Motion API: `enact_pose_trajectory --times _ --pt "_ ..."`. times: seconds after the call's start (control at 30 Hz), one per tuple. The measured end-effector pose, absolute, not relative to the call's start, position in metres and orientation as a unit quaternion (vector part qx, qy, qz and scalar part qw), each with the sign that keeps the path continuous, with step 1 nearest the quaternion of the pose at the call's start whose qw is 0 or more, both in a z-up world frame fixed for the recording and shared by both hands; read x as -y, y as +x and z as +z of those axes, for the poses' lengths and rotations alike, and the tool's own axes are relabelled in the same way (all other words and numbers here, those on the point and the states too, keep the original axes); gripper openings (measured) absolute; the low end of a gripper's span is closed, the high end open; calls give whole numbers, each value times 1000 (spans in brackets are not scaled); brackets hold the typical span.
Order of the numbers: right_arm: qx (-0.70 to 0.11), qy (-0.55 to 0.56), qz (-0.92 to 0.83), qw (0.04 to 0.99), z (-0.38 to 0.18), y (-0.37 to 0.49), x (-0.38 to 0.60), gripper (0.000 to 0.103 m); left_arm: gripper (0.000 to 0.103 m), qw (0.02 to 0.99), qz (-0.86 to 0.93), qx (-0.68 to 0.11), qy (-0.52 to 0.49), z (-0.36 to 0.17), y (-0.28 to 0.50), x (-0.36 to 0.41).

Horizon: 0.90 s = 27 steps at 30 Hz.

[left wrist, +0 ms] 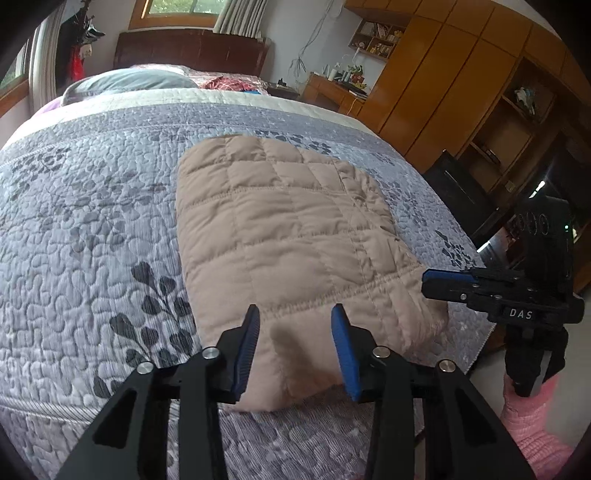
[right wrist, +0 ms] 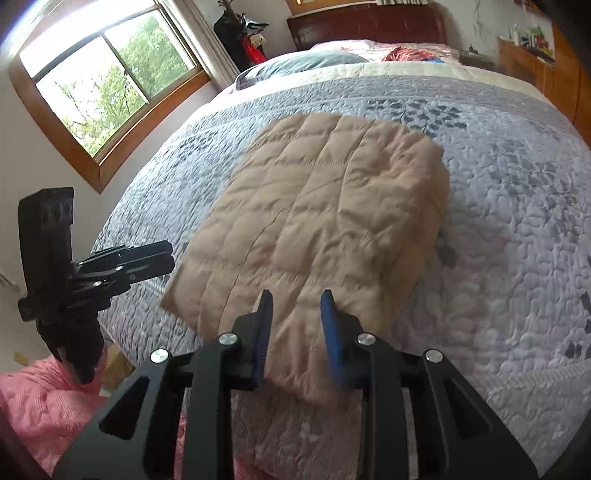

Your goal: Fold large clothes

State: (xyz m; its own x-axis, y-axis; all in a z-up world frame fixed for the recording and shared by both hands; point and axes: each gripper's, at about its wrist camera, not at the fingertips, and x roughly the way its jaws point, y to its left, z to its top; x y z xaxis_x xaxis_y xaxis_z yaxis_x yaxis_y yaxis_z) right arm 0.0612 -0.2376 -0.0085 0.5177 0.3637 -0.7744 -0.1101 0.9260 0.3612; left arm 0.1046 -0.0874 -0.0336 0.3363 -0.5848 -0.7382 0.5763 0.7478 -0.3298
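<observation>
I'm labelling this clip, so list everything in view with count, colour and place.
quilted garment: one, beige, folded on the bedspread
bedspread: one, grey-blue leaf print, covering the bed
pillow: one, grey, at the bed's head
headboard: one, dark wood
window: one, wood-framed, beside the bed
wardrobe: one, orange-brown wood
left gripper: one, black, blue pads, open over the garment's near edge
right gripper: one, black, blue pads, open
sleeve: pink

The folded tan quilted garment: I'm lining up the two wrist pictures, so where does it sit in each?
Left wrist: tan quilted garment, centre, slightly right, reaching down between the fingers.
Right wrist: centre, running diagonally up-right.
Shared landmark: the dark wooden headboard at top.
</observation>
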Motion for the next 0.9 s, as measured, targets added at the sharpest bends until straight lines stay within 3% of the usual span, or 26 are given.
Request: enact_pose_trajectory --times 0.1,0.33,0.47,0.9 --pt "-473 138 141 859 -15 54 235 27 18 794 -383 -471 -30 -40 99 84" --pt "-483 157 136 851 -34 51 238 25 14 782 -370 -501 -24 -71 111 88" --pt "-498 167 134 840 -54 56 238 25 3 774 -363 -519 -19 -92 121 89" --pt "-508 202 140 825 -83 63 243 22 2 794 -362 -487 27 -107 114 96"
